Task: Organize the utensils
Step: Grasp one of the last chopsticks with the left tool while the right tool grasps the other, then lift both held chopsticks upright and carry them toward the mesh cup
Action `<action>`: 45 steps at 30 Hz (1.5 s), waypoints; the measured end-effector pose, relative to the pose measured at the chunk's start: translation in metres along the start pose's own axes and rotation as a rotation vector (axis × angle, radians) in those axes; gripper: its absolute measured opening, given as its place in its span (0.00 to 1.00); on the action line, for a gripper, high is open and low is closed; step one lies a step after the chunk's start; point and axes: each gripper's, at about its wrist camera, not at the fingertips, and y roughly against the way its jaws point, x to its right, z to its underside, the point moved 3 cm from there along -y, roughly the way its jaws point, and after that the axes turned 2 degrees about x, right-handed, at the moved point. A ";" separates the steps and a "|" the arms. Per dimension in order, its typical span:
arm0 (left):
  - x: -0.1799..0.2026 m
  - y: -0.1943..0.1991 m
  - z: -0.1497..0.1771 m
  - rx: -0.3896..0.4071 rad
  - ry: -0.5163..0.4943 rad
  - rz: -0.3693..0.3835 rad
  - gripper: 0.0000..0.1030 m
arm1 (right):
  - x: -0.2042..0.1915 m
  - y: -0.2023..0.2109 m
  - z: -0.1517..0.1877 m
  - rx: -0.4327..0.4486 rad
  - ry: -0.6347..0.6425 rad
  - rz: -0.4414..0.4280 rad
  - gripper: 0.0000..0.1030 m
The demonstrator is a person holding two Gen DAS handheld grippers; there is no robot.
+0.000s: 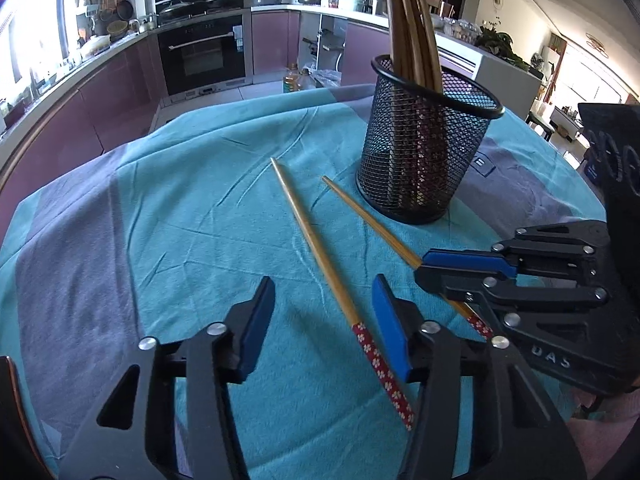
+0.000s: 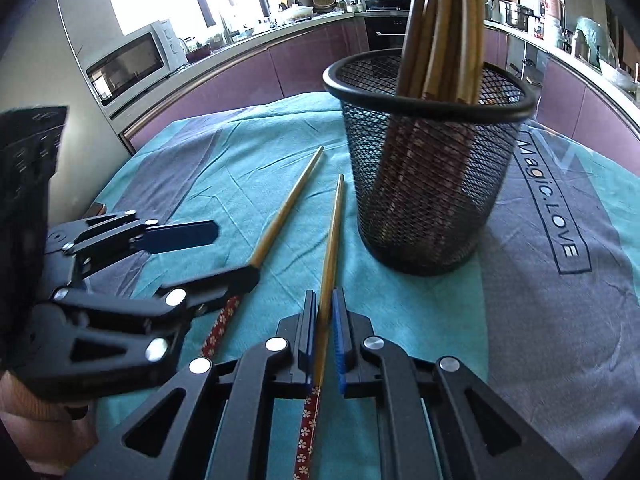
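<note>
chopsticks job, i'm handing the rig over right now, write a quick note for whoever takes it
Right gripper: shut on one chopstick, which lies low over the teal cloth.
Left gripper: open, jaws either side of the other chopstick, pads not yet pressing it.
Mesh holder: upright on the cloth beyond both chopsticks, already holding a bundle of chopsticks.
Done: most chopsticks are in the holder.
Left: grip the second one with the left gripper, lift both, drop them into the holder.
</note>
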 end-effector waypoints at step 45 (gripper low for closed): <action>0.004 -0.003 0.014 -0.062 0.065 0.019 0.09 | -0.004 0.005 0.009 -0.010 0.004 -0.095 0.07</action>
